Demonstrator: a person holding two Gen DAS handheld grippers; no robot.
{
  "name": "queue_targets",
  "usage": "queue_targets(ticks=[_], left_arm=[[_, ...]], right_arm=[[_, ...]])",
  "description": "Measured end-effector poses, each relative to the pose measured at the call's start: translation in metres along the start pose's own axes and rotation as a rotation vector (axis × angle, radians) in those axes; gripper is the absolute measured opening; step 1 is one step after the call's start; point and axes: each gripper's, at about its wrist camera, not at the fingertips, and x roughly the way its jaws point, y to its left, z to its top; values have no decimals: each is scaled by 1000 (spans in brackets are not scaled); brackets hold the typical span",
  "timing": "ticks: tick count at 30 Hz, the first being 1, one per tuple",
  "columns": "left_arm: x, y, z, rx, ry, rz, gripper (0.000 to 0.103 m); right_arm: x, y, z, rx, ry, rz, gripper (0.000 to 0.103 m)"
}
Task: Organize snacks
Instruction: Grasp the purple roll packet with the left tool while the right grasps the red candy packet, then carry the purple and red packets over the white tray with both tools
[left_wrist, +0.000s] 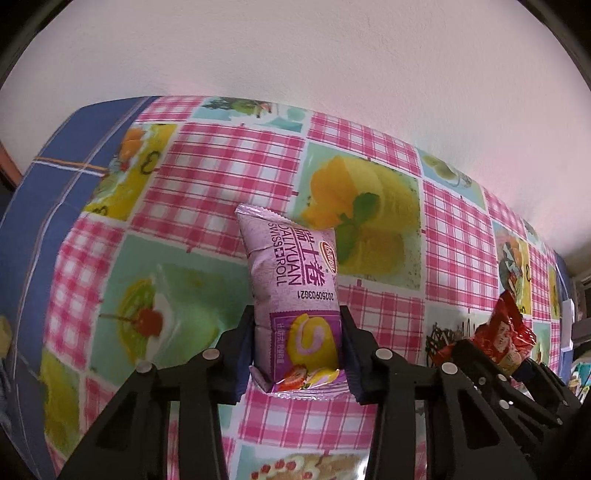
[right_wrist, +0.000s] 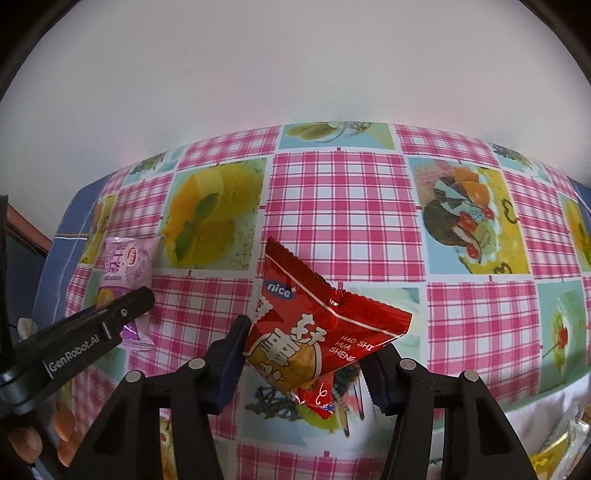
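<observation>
From the left wrist, the left gripper (left_wrist: 297, 345) is pinching the purple Swiss roll packet (left_wrist: 293, 291) by its lower half, one pad pressed on each long side. The packet's long axis runs straight ahead of the fingers, its crimped far end leaning forward over the checked tablecloth (left_wrist: 229, 173) and apparently clear of it. Off to that gripper's right, near and slightly ahead, the right gripper (left_wrist: 491, 350) shows with the red peanut packet (left_wrist: 506, 328). From the right wrist, the right gripper (right_wrist: 308, 363) is clamped on the red peanut packet (right_wrist: 314, 328), which sits crooked between the pads: its long axis slants across the fingers, one crimped corner up and ahead to the left, the other out to the right. Its grip looks less square than the left one. To that gripper's left, the left gripper (right_wrist: 129, 310) carries the purple Swiss roll packet (right_wrist: 127, 264). No container or sorting spot is in view, so which hand is nearer the goal cannot be judged.
</observation>
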Motion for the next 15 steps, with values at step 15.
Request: queue_targets(ticks=[15], left_arm=[[-57, -2, -52, -157, -15, -40, 43]], right_arm=[[-64, -16, -51, 95, -36, 59, 59]])
